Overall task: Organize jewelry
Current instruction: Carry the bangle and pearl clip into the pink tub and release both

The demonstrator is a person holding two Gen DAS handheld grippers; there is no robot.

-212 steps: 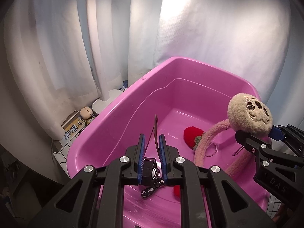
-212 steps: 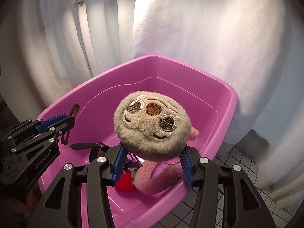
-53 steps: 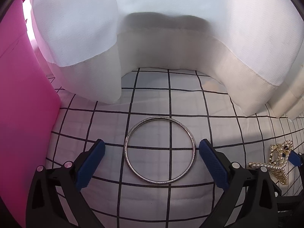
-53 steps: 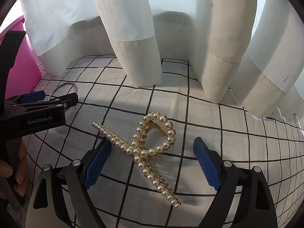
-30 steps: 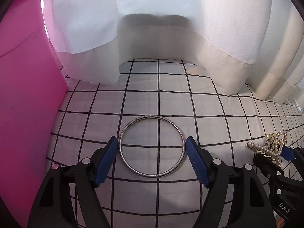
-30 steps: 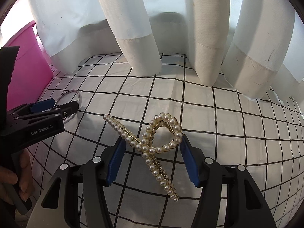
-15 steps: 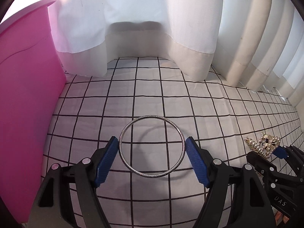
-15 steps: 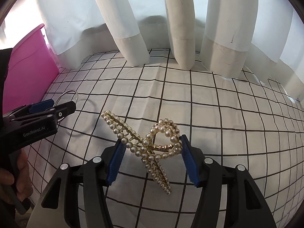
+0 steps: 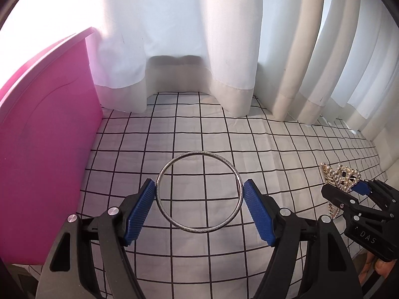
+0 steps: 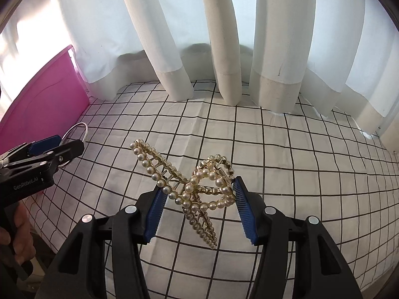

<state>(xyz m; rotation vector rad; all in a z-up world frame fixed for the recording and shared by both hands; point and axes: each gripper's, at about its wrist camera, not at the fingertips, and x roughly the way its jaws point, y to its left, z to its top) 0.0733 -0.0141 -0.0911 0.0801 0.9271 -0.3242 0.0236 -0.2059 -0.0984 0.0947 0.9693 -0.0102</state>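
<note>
My left gripper (image 9: pixel 198 205) is shut on a silver bangle (image 9: pixel 239 177), its blue pads pressing the ring's two sides, and holds it above the checked cloth (image 9: pixel 219 134). My right gripper (image 10: pixel 198 205) is shut on a gold pearl hair claw (image 10: pixel 190 186) and holds it lifted off the cloth. The claw (image 9: pixel 340 177) and right gripper (image 9: pixel 359 199) show at the right edge of the left wrist view. The left gripper (image 10: pixel 53 149) and bangle (image 10: pixel 83 128) show at the left of the right wrist view.
A pink plastic tub (image 9: pixel 45 137) stands at the left, also in the right wrist view (image 10: pixel 42 99). White curtains (image 9: pixel 224 49) hang down onto the back of the cloth. A hand (image 10: pixel 20 234) holds the left gripper's handle.
Both grippers closed on their items on the cloth and have lifted them. The view has risen, showing more cloth and curtain.
</note>
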